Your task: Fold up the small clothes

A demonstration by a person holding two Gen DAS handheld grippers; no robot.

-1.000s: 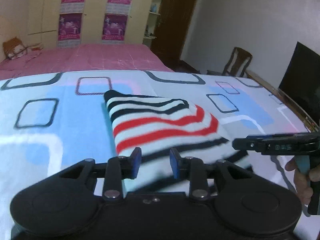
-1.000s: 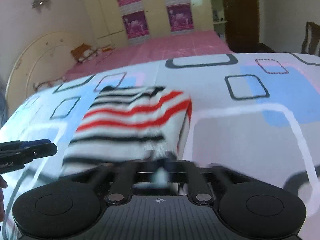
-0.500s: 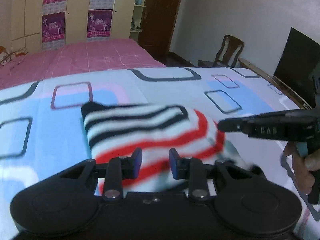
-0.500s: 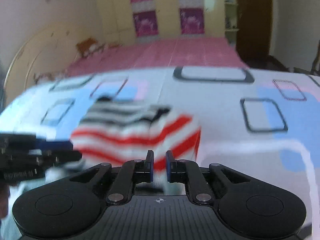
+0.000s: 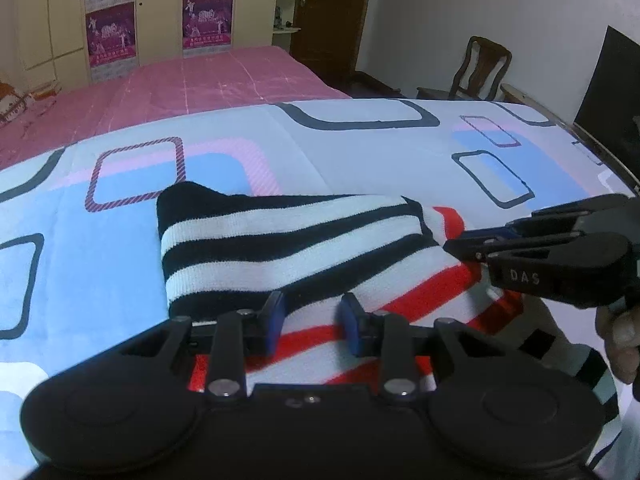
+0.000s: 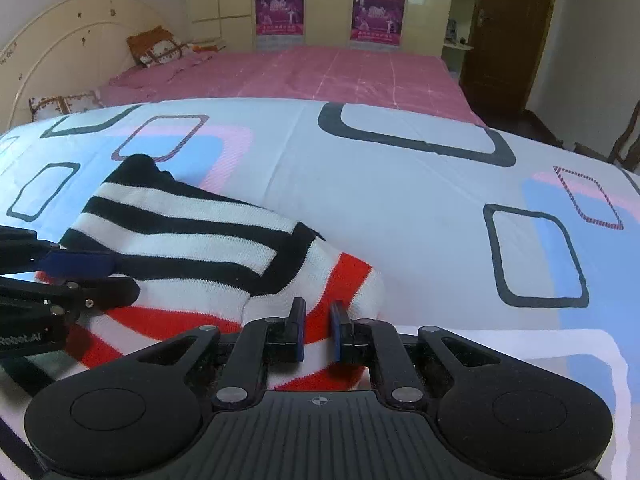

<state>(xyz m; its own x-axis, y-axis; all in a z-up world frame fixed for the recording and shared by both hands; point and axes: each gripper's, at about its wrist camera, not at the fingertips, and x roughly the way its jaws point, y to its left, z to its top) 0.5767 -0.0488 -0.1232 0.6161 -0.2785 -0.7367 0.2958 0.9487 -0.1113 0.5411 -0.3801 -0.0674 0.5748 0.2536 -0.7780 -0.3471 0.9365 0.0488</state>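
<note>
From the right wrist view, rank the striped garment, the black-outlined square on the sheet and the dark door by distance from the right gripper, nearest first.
1. striped garment, at the right gripper, spreading left.
2. black-outlined square, on the sheet, right.
3. dark door, far right, behind the bed.

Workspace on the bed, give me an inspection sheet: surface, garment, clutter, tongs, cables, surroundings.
Surface: white bedspread with blue, pink and black squares.
Job's things: black, white and red striped knit garment, top layer folded over.
Clutter: nothing seen.
Grippers: left tongs open over the garment; right tongs nearly closed at its red-striped edge, grip unclear.
Cables: nothing seen.
Surroundings: pink bed, wooden chair, dark door.
</note>
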